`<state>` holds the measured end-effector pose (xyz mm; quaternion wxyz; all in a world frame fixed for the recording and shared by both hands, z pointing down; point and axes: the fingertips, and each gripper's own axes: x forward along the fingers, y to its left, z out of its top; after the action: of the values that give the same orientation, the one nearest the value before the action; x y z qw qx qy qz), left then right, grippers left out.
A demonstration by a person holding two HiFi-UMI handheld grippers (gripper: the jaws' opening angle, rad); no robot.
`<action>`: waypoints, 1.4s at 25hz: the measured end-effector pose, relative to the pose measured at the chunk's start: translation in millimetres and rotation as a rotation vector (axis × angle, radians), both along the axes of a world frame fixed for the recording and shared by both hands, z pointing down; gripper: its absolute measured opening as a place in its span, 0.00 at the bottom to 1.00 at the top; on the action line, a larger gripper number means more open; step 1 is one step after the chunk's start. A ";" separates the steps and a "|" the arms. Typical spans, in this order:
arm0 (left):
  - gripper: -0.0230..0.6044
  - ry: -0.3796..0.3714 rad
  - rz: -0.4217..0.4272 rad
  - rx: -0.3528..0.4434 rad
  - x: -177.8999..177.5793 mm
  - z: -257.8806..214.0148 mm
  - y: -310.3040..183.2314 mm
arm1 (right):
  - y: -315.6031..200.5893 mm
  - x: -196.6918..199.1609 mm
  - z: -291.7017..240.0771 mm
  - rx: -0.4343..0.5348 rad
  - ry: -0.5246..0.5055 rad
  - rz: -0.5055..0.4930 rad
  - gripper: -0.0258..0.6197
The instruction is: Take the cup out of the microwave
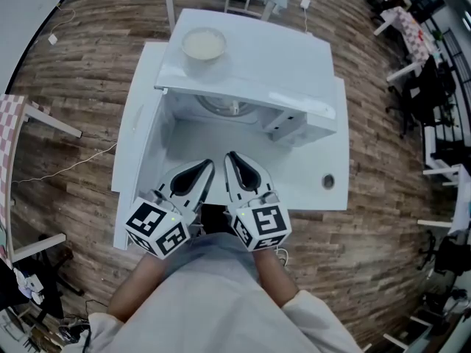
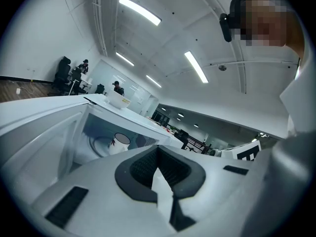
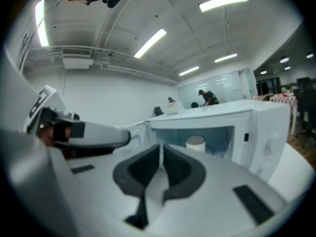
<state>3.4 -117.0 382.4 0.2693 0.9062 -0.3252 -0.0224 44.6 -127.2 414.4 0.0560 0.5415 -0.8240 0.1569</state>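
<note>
A cream bowl (image 1: 204, 44) stands upright at the far side. The white table (image 1: 313, 164) has a round cable hole (image 1: 328, 182) near its right edge. Around it lies wood-plank floor (image 1: 88, 72), with a thin white cable (image 1: 66, 169) trailing at the left and dark office chairs (image 1: 413, 98) at the right. Strip lights (image 2: 139, 11) run across the ceiling.

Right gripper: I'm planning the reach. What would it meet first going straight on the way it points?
Likely the cup in the open microwave, slightly right of its line; depth is unclear.
</note>
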 end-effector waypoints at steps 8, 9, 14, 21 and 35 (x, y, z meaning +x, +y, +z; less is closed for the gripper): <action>0.05 -0.009 -0.013 -0.027 -0.8 8.8 -16.4 | -25.2 11.4 15.6 -0.023 0.029 0.035 0.08; 0.05 -0.009 -0.014 -0.032 -0.2 10.9 -17.7 | -27.6 13.0 18.9 -0.029 0.034 0.038 0.08; 0.05 -0.008 -0.019 -0.048 -0.2 15.7 -26.9 | -40.2 14.3 33.4 -0.063 0.041 0.034 0.09; 0.05 -0.006 -0.036 -0.066 -3.3 20.5 -38.2 | -54.1 17.4 50.0 -0.101 0.049 0.033 0.12; 0.05 -0.014 -0.059 -0.077 -2.7 28.2 -60.8 | -86.3 26.7 76.0 -0.141 0.076 0.035 0.16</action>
<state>0.7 -177.8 410.6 0.3010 0.8853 -0.3543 -0.0113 71.3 -213.6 490.4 0.1224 0.5562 -0.7986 0.1946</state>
